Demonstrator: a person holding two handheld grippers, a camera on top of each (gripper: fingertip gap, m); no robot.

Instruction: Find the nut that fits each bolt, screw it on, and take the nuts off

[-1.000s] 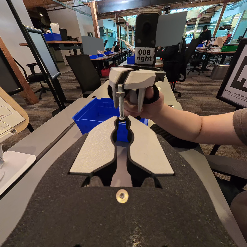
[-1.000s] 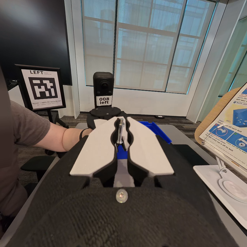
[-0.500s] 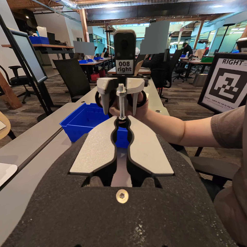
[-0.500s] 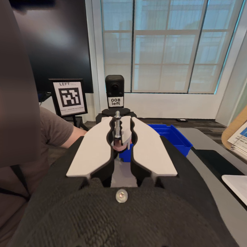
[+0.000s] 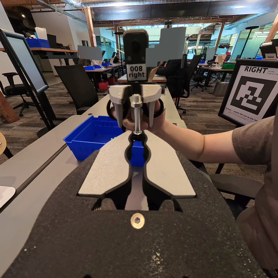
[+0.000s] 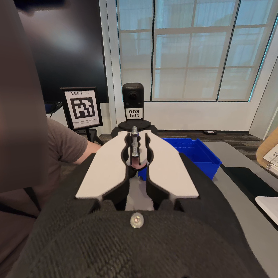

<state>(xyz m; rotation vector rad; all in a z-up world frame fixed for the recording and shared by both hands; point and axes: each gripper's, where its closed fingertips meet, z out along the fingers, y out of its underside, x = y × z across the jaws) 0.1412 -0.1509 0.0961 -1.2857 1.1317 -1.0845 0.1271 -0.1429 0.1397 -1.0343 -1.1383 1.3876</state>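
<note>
A silver bolt stands upright, its head pinched in my shut left gripper. A silver hex nut sits on the thread near the top end. My right gripper faces me from the far side, its fingers spread on either side of the shaft, apart from it. In the right wrist view the bolt and nut stand in the gap of my open right gripper, with the left gripper holding the bolt's lower end.
A blue bin sits on the grey table just beyond the grippers; it also shows in the right wrist view. Framed marker signs stand at the sides. An instruction board and a white plate lie at right. The person's forearm crosses right.
The right gripper has levelled out from a tilt and its jaws stand wider around the bolt. The left gripper still holds the bolt upright; both views have swung sideways.
</note>
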